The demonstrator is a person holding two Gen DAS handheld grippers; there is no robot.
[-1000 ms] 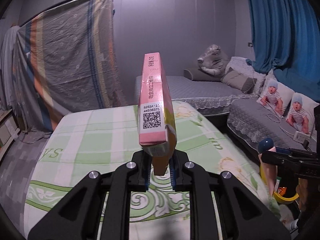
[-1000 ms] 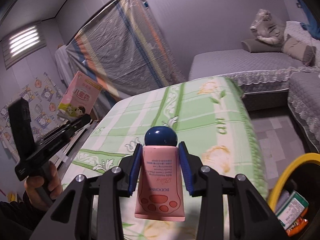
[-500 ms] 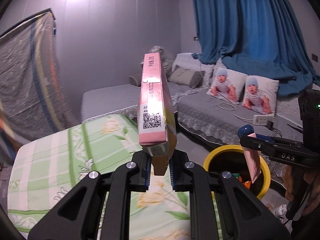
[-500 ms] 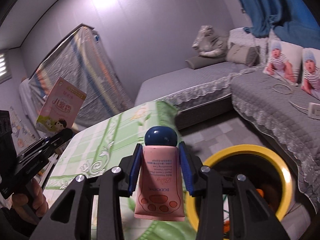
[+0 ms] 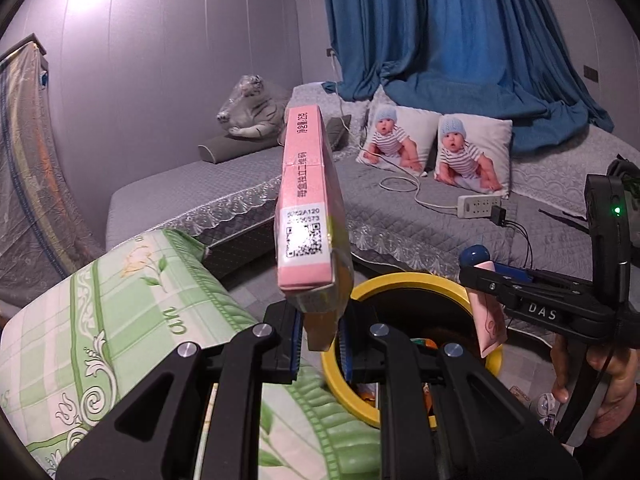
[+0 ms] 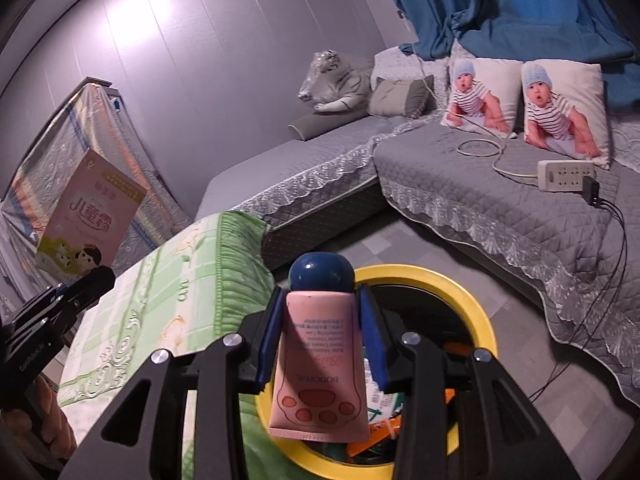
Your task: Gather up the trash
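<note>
Presently the left gripper [image 5: 318, 338] clamps an upright pink carton [image 5: 306, 204] above the yellow-rimmed bin [image 5: 404, 280]. Right gripper [image 6: 320, 336] grips a pink cream tube [image 6: 320, 368], blue cap forward, over the same bin's opening.

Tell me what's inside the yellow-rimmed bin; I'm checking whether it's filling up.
Inside the yellow-rimmed bin, orange and green-printed wrappers lie at the bottom. The pink tube and right gripper cover much of the opening, so how full it is can't be judged.
</note>
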